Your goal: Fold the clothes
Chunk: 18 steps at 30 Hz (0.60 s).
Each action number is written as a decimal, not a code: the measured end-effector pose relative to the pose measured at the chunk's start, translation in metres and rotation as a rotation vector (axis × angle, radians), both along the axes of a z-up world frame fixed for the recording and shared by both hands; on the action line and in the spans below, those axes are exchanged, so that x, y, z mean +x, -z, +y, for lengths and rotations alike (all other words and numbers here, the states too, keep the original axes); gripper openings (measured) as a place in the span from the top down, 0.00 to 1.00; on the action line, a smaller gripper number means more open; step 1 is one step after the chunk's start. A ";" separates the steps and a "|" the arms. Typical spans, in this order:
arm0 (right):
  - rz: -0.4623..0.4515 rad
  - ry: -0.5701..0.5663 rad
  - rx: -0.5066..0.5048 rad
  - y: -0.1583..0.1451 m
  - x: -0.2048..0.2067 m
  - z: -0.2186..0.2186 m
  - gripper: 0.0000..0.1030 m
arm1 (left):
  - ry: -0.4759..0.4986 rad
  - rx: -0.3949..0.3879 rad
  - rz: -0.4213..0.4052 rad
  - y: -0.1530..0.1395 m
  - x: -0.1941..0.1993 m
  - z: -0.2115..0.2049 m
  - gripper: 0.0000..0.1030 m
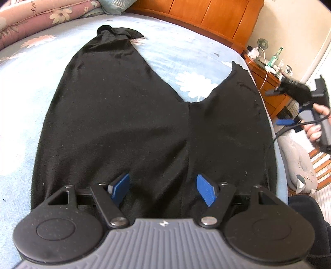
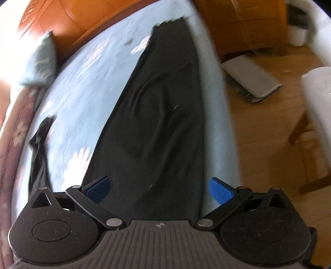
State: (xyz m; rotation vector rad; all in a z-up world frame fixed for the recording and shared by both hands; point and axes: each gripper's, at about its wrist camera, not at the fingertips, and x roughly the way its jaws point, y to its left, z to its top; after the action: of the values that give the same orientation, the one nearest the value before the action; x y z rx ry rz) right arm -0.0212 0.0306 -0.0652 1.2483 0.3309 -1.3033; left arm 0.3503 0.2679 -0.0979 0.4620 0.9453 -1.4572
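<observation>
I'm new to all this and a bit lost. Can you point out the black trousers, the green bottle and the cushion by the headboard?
black trousers (image 1: 115,124): left wrist view, middle of the left leg.
green bottle (image 1: 277,57): left wrist view, its body, on the bedside cabinet.
cushion (image 2: 38,64): right wrist view, its blurred face.

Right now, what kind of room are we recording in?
Most likely a bedroom in a home: black trousers lie spread on a bed with a floral sheet, a wooden headboard behind it, and a cluttered bedside table alongside.
</observation>
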 end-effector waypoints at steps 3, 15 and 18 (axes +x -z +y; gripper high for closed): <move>-0.090 -0.041 -0.023 -0.018 0.007 0.006 0.00 | 0.008 -0.018 0.005 -0.003 0.000 0.000 0.31; -0.083 -0.287 0.094 0.016 0.095 0.039 0.00 | -0.011 -0.056 0.007 -0.014 0.020 -0.001 0.31; -0.042 -0.316 0.064 0.020 0.099 0.046 0.00 | 0.040 -0.087 -0.018 -0.023 0.032 -0.015 0.31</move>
State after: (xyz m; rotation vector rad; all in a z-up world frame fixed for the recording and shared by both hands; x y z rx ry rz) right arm 0.0775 0.0767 -0.0853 1.2185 0.5212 -1.0019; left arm 0.3821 0.2531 -0.0750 0.4307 0.8592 -1.5216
